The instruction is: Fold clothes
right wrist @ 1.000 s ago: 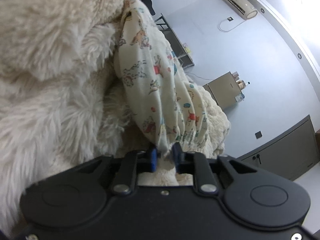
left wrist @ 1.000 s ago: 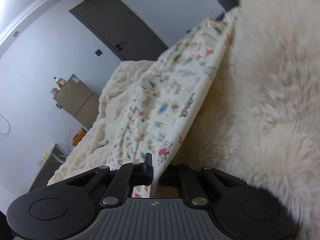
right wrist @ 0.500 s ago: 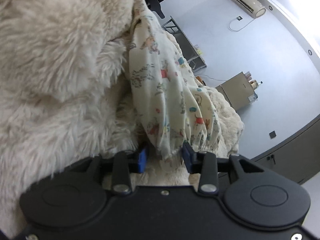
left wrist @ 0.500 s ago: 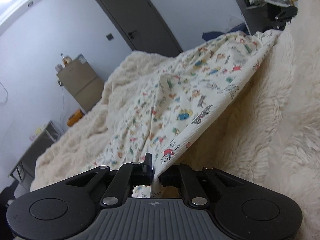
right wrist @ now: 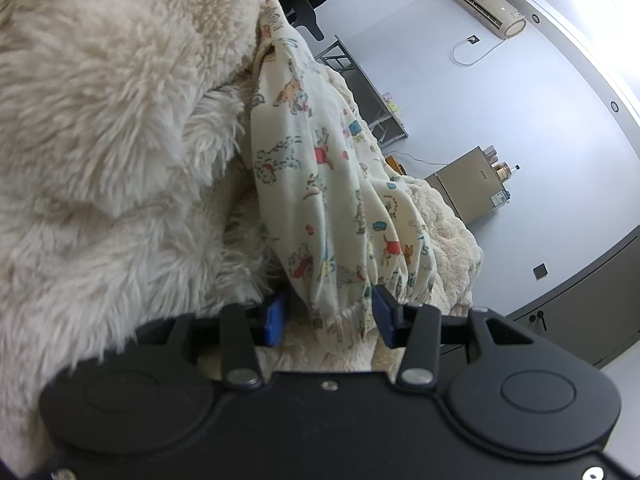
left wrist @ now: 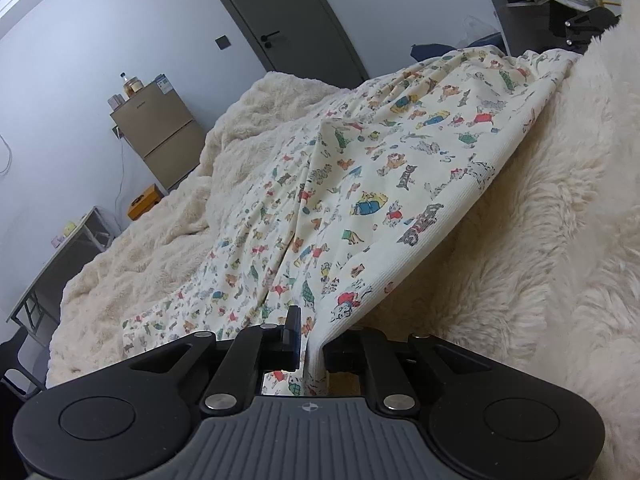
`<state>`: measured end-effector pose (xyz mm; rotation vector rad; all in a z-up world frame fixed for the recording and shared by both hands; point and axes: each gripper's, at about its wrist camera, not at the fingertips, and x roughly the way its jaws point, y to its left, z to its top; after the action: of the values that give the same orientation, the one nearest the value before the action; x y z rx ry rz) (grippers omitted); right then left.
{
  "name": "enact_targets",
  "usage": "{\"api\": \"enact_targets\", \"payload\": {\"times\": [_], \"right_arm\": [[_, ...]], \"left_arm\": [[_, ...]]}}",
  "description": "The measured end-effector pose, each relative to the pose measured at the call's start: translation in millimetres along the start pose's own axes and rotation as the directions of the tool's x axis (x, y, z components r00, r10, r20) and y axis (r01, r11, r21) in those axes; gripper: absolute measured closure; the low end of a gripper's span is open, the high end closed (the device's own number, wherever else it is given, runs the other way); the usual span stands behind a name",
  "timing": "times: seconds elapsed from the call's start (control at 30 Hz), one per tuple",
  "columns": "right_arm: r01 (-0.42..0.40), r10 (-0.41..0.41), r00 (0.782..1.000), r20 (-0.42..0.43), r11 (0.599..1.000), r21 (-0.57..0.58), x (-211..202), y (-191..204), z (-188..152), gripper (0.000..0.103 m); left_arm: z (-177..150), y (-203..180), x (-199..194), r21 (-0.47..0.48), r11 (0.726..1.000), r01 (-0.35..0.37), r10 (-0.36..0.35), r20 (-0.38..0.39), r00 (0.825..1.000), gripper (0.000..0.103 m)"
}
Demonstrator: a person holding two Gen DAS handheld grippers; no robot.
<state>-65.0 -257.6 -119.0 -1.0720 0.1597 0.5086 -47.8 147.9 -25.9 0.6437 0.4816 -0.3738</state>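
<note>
A cream garment printed with small cartoon animals [left wrist: 400, 184] lies spread over a plush cream blanket [left wrist: 160, 248] on a bed. My left gripper [left wrist: 314, 340] is shut on the garment's near ribbed edge, which rises taut from the jaws. In the right wrist view the same garment [right wrist: 320, 184] hangs in folds, its gathered elastic hem sitting loose between the blue pads [right wrist: 274, 318] of my right gripper [right wrist: 328, 316], which is open. Long-pile cream fleece [right wrist: 120, 120] fills the left of that view and hides what lies behind it.
A small tan fridge [left wrist: 160, 140] stands by the wall, with a grey door [left wrist: 288, 20] beyond the bed. A low metal table [left wrist: 76, 236] is at the bed's left. Long fluffy fleece [left wrist: 580, 240] crowds the right side. An air conditioner [right wrist: 488, 4] hangs high on the wall.
My right gripper's jaws have parted and let go of the gathered hem, which now hangs loose between them. The left wrist view has rolled towards level; its grip on the garment edge holds.
</note>
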Motion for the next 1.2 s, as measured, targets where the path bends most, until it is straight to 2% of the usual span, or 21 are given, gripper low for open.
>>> {"api": "enact_targets", "payload": {"times": [0.13,0.2,0.23,0.33,0.37,0.4,0.5,0.63,0.7,0.8,0.87,0.97,1.07,1.1,1.2], "right_arm": [[-0.001,0.001,1.0,-0.002,1.0,0.0,0.6,1.3,2.1,0.059],[-0.002,0.002,1.0,0.0,1.0,0.001,0.8,1.6,1.9,0.059],[-0.004,0.004,1.0,0.001,1.0,0.002,1.0,1.1,1.7,0.06],[-0.006,0.006,1.0,0.009,1.0,0.002,0.2,-0.3,1.0,0.075],[-0.003,0.003,1.0,0.014,1.0,0.004,-0.7,-1.1,0.9,0.085],[0.0,0.0,1.0,0.019,1.0,0.006,-1.6,-1.9,0.7,0.086],[0.004,-0.005,0.999,0.04,1.0,0.03,-5.6,-7.3,-1.0,0.091],[-0.031,0.008,0.989,0.149,0.987,0.155,-18.8,-42.4,-5.2,0.094],[-0.06,0.019,0.978,0.206,0.978,0.199,-23.5,-66.5,-6.0,0.094],[-0.148,0.063,0.955,0.289,0.948,0.282,-16.6,-126.5,-6.6,0.095],[-0.205,0.088,0.945,0.316,0.912,0.357,-1.2,-163.3,-9.5,0.095],[-0.284,0.122,0.934,0.336,0.824,0.49,31.7,-216.4,-17.6,0.095],[-0.329,0.133,0.932,0.336,0.699,0.636,74.1,-255.8,-37.9,0.095],[-0.33,0.133,0.934,0.331,0.675,0.66,83.0,-262.4,-42.9,0.095],[-0.335,0.161,0.942,0.296,0.541,0.771,124.1,-281.1,-73.1,0.095]], "left_arm": [[-0.1,-0.7,1.6,0.001,1.0,0.006,-0.006,-0.001,1.0,0.093],[-1.4,-4.7,1.7,0.015,1.0,0.008,-0.008,0.017,1.0,0.082],[-1.7,-6.0,1.7,0.019,1.0,0.01,-0.011,0.022,1.0,0.081],[-2.2,-16.2,0.6,0.043,0.999,0.033,-0.035,0.055,0.998,0.081],[-1.5,-19.7,-0.3,0.058,0.998,0.027,-0.031,0.073,0.997,0.087],[0.4,-21.6,-1.9,0.067,0.998,0.015,-0.021,0.096,0.995,0.101],[9.0,-13.9,-7.8,0.043,0.999,-0.02,0.013,0.149,0.989,0.102],[27.2,12.8,-12.7,0.014,0.999,-0.05,0.047,0.204,0.978,0.102],[48.9,34.7,-11.4,0.009,0.998,-0.068,0.064,0.235,0.97,0.102],[84.5,66.0,-3.1,-0.03,0.997,-0.071,0.077,0.26,0.963,0.102],[113.0,93.5,9.2,-0.09,0.995,-0.043,0.065,0.264,0.962,0.102],[169.8,138.2,51.8,-0.167,0.986,0.008,0.031,0.228,0.973,0.102],[211.2,157.2,100.8,-0.174,0.985,0.01,0.02,0.172,0.985,0.102],[226.9,161.2,124.4,-0.179,0.984,0.018,0.008,0.145,0.989,0.102],[252.9,159.0,182.3,-0.194,0.98,0.039,-0.026,0.069,0.997,0.102]]}}
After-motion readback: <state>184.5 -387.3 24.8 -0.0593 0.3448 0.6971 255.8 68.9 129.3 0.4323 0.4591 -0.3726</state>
